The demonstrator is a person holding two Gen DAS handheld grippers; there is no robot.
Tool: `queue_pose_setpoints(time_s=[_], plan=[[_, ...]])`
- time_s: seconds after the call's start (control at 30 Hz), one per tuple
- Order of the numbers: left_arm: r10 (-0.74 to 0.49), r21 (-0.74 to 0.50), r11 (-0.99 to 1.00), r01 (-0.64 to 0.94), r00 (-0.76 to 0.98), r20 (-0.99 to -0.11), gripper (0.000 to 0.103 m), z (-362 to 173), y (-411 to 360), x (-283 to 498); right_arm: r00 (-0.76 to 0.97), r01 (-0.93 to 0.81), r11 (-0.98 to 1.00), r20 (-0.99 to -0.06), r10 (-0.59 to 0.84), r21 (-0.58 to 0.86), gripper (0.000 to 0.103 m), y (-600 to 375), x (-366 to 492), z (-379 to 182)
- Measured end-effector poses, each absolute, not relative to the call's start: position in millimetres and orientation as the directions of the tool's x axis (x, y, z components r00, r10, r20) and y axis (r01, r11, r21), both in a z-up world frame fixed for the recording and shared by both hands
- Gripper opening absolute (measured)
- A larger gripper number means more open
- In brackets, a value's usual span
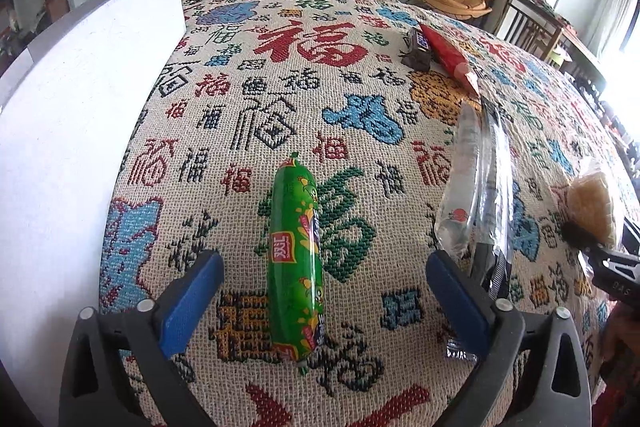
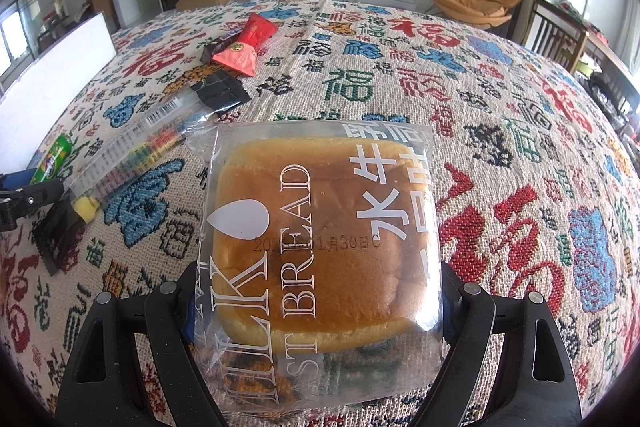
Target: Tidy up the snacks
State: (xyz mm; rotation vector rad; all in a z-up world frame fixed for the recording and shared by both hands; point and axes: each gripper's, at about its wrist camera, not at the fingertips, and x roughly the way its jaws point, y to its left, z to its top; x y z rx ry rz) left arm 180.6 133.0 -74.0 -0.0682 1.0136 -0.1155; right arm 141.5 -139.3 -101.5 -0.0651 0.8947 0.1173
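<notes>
A green sausage [image 1: 296,259] in a glossy wrapper lies lengthwise on the patterned cloth [image 1: 280,99]. My left gripper [image 1: 322,259] hangs over it, open, with a blue pad [image 1: 192,299] on each side and a gap between each pad and the wrapper. The right wrist view shows the sausage [image 2: 52,157] at the far left. My right gripper [image 2: 320,271] is shut on a clear packet of milk toast bread [image 2: 320,235], holding it by the packet's sides. From the left wrist view, the bread [image 1: 592,207] is at the right edge, just off the cloth.
A tall white box [image 1: 60,147] stands along the left side of the table. A long clear packet [image 1: 476,187] with a black one lies to the right of the sausage. Farther back are a red packet [image 1: 448,55] and a dark chocolate bar [image 1: 418,49]. Chairs stand beyond the right edge.
</notes>
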Motion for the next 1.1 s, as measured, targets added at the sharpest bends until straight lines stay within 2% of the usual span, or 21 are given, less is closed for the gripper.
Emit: queue_pose_setpoints(time_s=[0.07, 0.13, 0.23, 0.3, 0.37, 0.5, 0.57, 0.63, 0.77, 0.8, 0.83, 0.93, 1.1], plan=[[-0.097, -0.07, 0.995, 0.072, 0.515, -0.852, 0.081, -72, 130, 181, 0.62, -0.129, 0.992, -0.781, 0.075, -0.007, 0.086, -139, 141, -102], [-0.078, -0.052, 0.997, 0.065, 0.513, -0.855, 0.051, -69, 130, 181, 0.619, -0.13, 0.992, -0.781, 0.079, -0.003, 0.086, -140, 142, -101], [-0.129, -0.133, 0.991, 0.029, 0.515, -0.848, 0.03, -67, 145, 179, 0.617, -0.136, 0.99, -0.78, 0.099, 0.018, 0.088, -141, 141, -103], [-0.161, -0.187, 0.982, 0.003, 0.521, -0.839, 0.023, -67, 157, 177, 0.616, -0.144, 0.989, -0.78, 0.113, 0.029, 0.089, -141, 141, -103], [-0.189, -0.225, 0.974, -0.004, 0.525, -0.83, 0.023, -67, 164, 173, 0.615, -0.144, 0.989, -0.781, 0.109, 0.024, 0.089, -141, 140, -103], [-0.186, -0.212, 0.977, 0.015, 0.542, -0.82, 0.023, -64, 160, 159, 0.608, -0.151, 0.989, -0.787, 0.102, 0.012, 0.089, -141, 139, -102], [-0.211, -0.24, 0.971, 0.022, 0.554, -0.805, 0.023, -60, 159, 150, 0.558, -0.174, 0.985, -0.822, 0.11, 0.014, 0.089, -142, 142, -99], [-0.243, -0.274, 0.961, 0.031, 0.565, -0.788, 0.023, -53, 156, 139, 0.49, -0.173, 0.982, -0.859, 0.151, 0.074, 0.089, -150, 145, -93], [-0.303, -0.329, 0.942, 0.064, 0.582, -0.754, 0.023, -36, 147, 122, 0.434, -0.163, 0.971, -0.871, 0.231, 0.176, 0.089, -166, 152, -86], [-0.321, -0.348, 0.935, 0.071, 0.584, -0.745, 0.023, -30, 146, 118, 0.436, -0.171, 0.97, -0.869, 0.233, 0.174, 0.085, -167, 153, -85], [-0.342, -0.37, 0.926, 0.078, 0.589, -0.733, 0.023, -22, 147, 113, 0.439, -0.18, 0.968, -0.867, 0.237, 0.174, 0.076, -166, 153, -83], [-0.395, -0.431, 0.897, 0.101, 0.621, -0.677, 0.023, 10, 158, 95, 0.462, -0.182, 0.968, -0.853, 0.242, 0.176, 0.075, -162, 148, -65], [-0.397, -0.508, 0.859, 0.068, 0.714, -0.576, 0.023, 68, 223, 61, 0.471, -0.333, 0.876, -0.743, 0.476, 0.35, 0.075, -95, 140, 10]])
